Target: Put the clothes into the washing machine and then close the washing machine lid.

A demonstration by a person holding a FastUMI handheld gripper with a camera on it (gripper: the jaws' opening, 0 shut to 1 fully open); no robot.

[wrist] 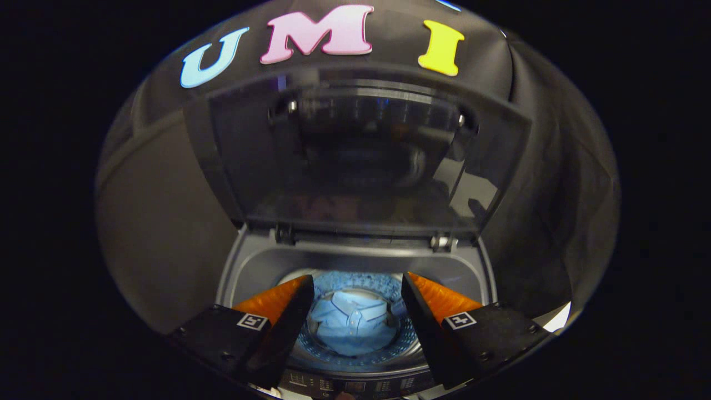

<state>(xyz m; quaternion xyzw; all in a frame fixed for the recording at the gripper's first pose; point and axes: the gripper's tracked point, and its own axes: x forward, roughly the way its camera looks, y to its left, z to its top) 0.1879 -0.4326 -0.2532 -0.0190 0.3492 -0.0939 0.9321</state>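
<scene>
Shirt [353,325] – light blue, collared – crumpled inside washing machine [250,266] drum; lid [355,161] raised upright behind. Gripper [355,286] above the opening, fingers spread wide, holding nothing.

A light blue buttoned shirt [351,325] lies crumpled at the bottom of my washing machine's drum [355,355], seen between my gripper's [355,289] spread, empty fingers. At twelve o'clock beyond it, the machine's dark see-through lid [355,161] stands raised upright on its rear hinges.
</scene>
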